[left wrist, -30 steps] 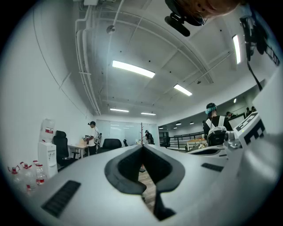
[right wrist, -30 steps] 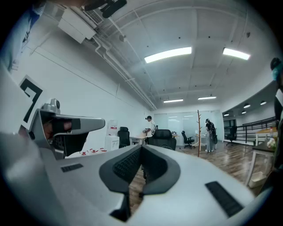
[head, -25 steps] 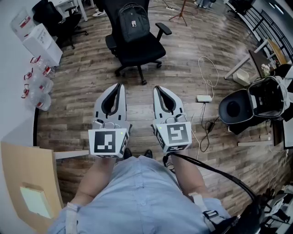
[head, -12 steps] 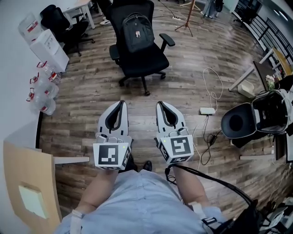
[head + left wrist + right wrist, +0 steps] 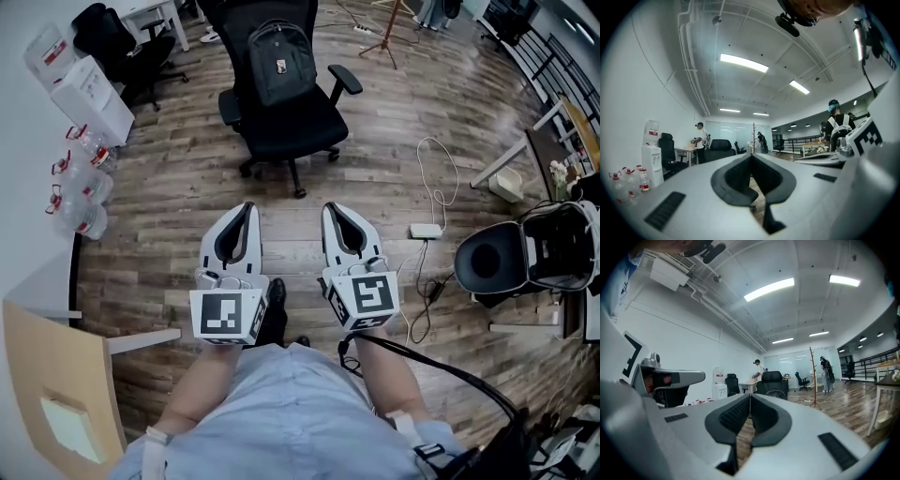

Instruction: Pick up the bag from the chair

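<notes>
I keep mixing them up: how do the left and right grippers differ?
The right gripper trails a black cable; the left gripper shows none. The left gripper's marker cube bears a different pattern from the right gripper's. Both are shut, empty, pointing toward the chair.

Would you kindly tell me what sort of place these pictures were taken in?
Most likely an open-plan office or lab: a wheeled office chair with a backpack on it, a water dispenser by the wall with spare bottles, and long ceiling strip lights.
</notes>
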